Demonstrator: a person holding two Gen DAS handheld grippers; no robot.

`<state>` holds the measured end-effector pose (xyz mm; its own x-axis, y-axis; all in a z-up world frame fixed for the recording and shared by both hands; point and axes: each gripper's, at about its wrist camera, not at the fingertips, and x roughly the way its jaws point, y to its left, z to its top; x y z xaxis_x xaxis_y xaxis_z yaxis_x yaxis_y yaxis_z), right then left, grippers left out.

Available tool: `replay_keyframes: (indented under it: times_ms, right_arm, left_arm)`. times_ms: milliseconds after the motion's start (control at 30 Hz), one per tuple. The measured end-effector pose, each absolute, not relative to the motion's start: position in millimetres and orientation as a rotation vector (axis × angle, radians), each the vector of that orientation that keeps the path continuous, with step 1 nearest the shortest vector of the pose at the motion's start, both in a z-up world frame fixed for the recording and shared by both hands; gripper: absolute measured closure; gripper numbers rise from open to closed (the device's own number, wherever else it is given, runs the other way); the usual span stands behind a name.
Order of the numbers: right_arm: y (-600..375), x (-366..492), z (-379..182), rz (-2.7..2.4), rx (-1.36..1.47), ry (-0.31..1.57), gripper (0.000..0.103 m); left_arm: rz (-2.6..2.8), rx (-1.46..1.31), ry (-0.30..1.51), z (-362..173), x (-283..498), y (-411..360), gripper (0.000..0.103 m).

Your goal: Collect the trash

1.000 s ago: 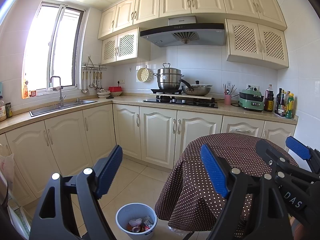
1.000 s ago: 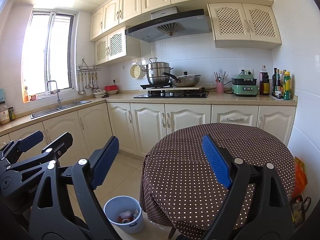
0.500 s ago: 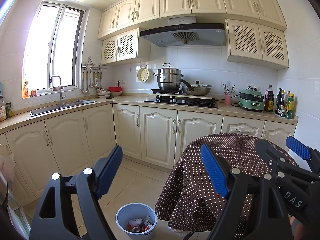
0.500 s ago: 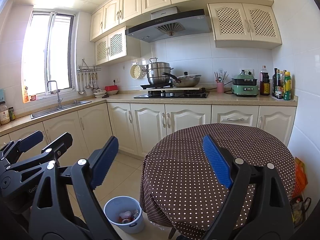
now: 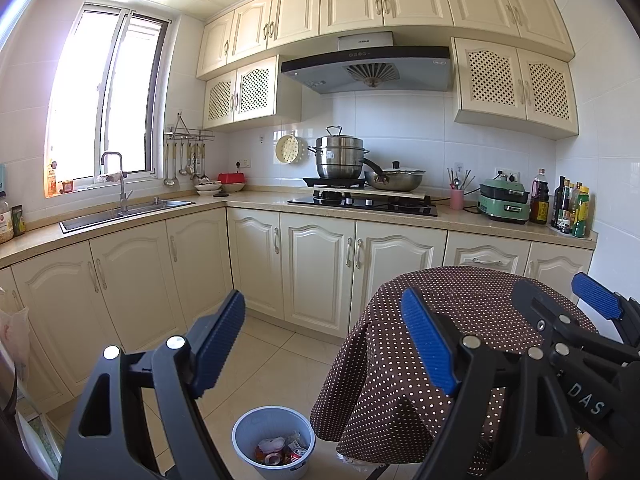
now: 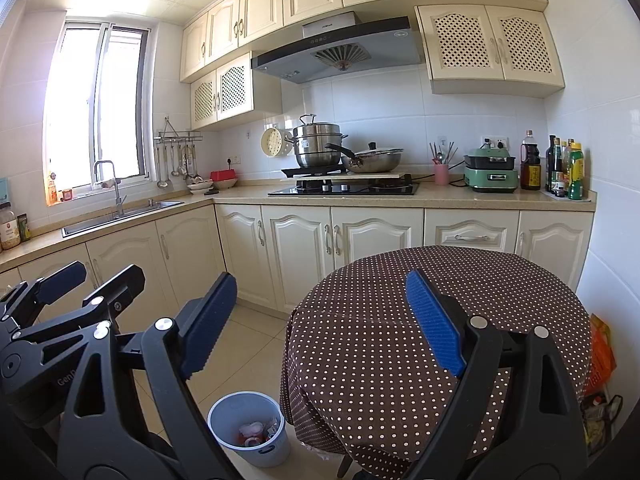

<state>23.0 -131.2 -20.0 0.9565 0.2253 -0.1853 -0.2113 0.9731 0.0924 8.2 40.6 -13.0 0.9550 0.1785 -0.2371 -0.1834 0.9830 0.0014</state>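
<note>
trash (image 5: 280,452) in bin (image 5: 244,436) hard to identify; left gripper (image 5: 324,344) and right gripper (image 6: 320,320) fingers wide apart, empty.

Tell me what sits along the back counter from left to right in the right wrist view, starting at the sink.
Steel sink → red box → stacked steel steamer pot → lidded steel wok → pink utensil cup → green electric cooker → dark sauce bottle → green bottle.

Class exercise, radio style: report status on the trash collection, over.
Left gripper and right gripper open, empty. Bin on floor beside table, trash inside. Nothing in the way.
</note>
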Motion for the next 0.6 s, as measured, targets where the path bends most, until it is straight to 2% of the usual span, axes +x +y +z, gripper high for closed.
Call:
replay_keyframes:
  times_ms: [600]
  right_arm:
    - [-129.8, 26.6, -24.1, 0.223, 0.078, 0.209, 0.017]
  left_arm:
    - [0.184, -0.018, 0.247, -16.7, 9.8, 45.0, 0.024]
